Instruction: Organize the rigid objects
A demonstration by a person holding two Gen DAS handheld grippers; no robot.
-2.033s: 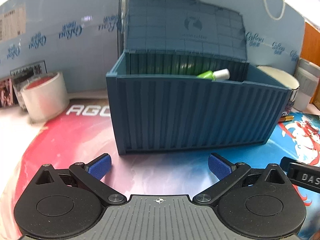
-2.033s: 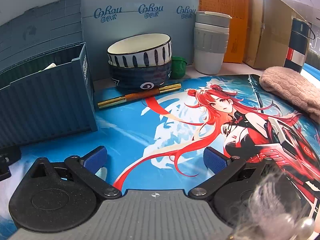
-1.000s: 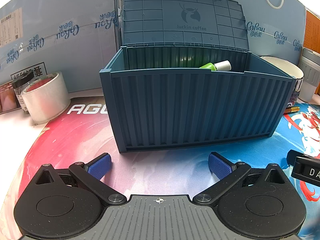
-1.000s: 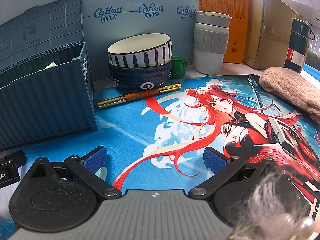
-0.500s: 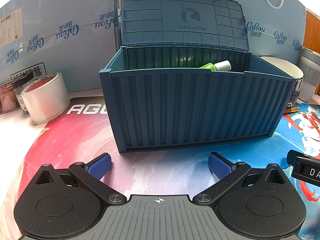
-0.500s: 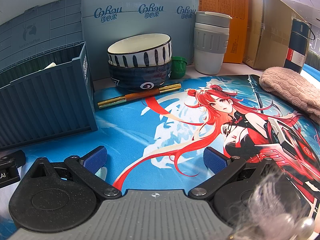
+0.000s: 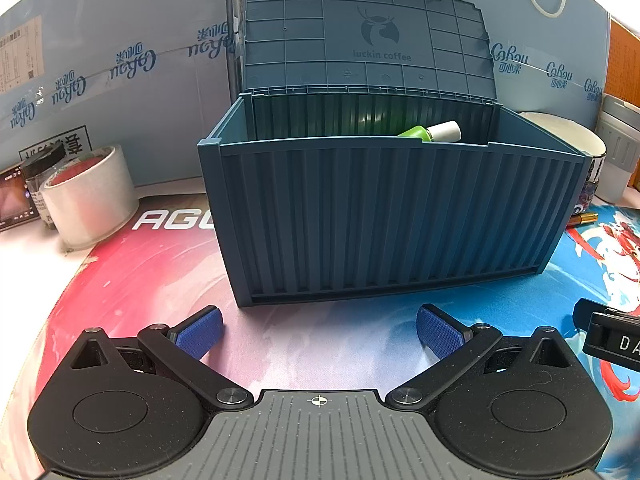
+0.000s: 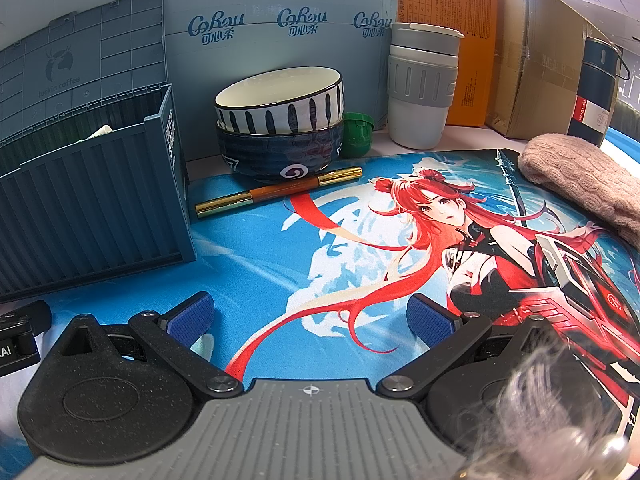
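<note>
A dark blue container-style box (image 7: 384, 216) stands on the printed mat with its lid (image 7: 368, 36) raised against the back wall. A green bottle with a white cap (image 7: 432, 132) pokes up inside it. My left gripper (image 7: 318, 330) is open and empty, low over the mat in front of the box. My right gripper (image 8: 310, 318) is open and empty over the blue part of the mat, right of the box (image 8: 88, 204). A gold and orange pen (image 8: 278, 192) lies on the mat in front of two stacked bowls (image 8: 280, 120).
A tape roll (image 7: 88, 196) and a small jar (image 7: 38, 172) stand left of the box. A grey lidded cup (image 8: 422, 84), a green cap (image 8: 357, 129), cardboard boxes (image 8: 532, 60), a dark flask (image 8: 596, 88) and a pink knitted cloth (image 8: 584, 180) line the back and right.
The left gripper pulled back slightly from the box and levelled two seconds ago, and has stayed still since. The right gripper has not moved.
</note>
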